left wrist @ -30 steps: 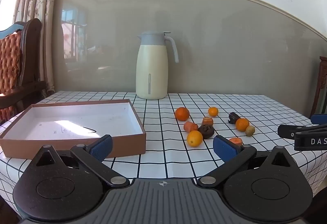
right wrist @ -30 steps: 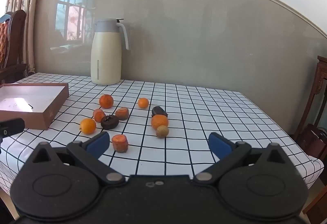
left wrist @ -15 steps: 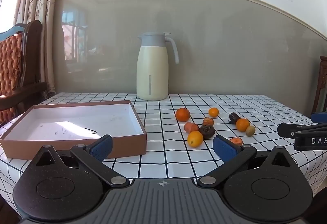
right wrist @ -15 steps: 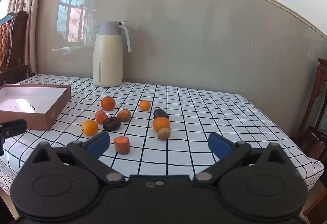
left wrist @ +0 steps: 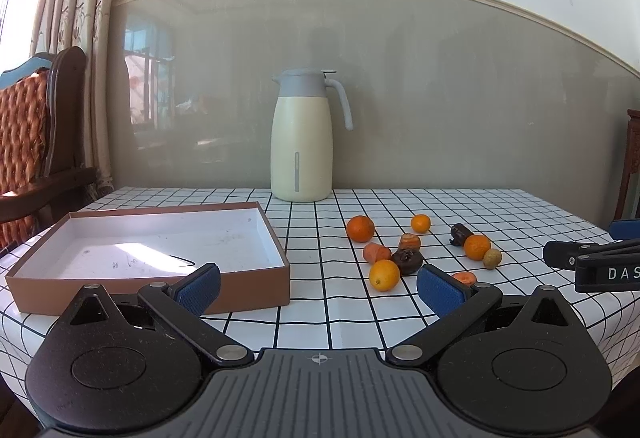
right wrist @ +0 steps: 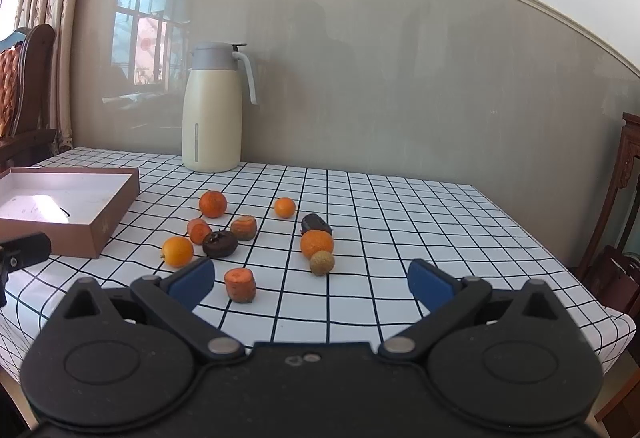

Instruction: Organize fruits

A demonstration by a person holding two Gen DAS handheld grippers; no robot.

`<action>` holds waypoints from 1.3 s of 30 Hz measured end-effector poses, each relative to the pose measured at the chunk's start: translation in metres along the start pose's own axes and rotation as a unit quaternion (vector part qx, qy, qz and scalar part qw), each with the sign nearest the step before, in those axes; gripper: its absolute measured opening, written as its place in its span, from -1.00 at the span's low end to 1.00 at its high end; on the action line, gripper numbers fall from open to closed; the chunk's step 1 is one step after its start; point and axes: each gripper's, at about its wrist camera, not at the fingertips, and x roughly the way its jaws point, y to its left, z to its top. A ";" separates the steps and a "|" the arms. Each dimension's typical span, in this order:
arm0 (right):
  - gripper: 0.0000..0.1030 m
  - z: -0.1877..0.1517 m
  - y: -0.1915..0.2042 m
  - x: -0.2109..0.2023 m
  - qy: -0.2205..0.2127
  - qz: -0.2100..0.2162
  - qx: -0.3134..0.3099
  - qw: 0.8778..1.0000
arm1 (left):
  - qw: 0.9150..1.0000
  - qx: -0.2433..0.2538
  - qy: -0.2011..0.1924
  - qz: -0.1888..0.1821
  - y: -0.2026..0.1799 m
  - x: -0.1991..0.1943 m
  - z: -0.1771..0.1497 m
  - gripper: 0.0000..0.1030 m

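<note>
1. Bench [left wrist: 320, 322] w/ black-grid white cloth: near edge hidden behind both my tools; right corner drops off in the right wrist view.
2. Brown box [left wrist: 152, 250], white inside, on the bench's left; in the right wrist view it's cut off at the frame edge.
3. Cream jug [left wrist: 301, 136] w/ grey lid, upright at the back by the wall.
4. My left hand-held gripper [left wrist: 318, 284]: jaws spread wide, nothing between them, low over the front edge beside the box.
5. My right hand-held gripper [right wrist: 310, 280]: spread too, empty. In the left wrist view only its tip shows, lettering cut to "DAS".
6. Fruits [right wrist: 212, 204] loose mid-bench, right of the box, none in it: oranges, carrot-like chunks [right wrist: 240, 284], two dark pieces [right wrist: 219, 243] I can't ID, a small brownish round one [right wrist: 321, 262] touching an orange [right wrist: 317, 243].
7. Nearest chunk is half hidden by my left tool's right pad in the left wrist view.
</note>
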 end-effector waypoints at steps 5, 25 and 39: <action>0.89 0.000 -0.001 0.000 -0.001 0.000 0.002 1.000 | 1.000 -0.001 -0.001 0.003 0.001 -0.001 0.000 1.00; 0.89 -0.001 -0.002 0.001 -0.002 0.000 0.003 1.000 | 1.000 0.003 0.001 0.004 0.000 -0.002 0.001 1.00; 0.89 0.000 -0.002 0.000 0.000 0.000 0.005 1.000 | 1.000 0.006 0.002 0.003 0.000 0.000 0.001 1.00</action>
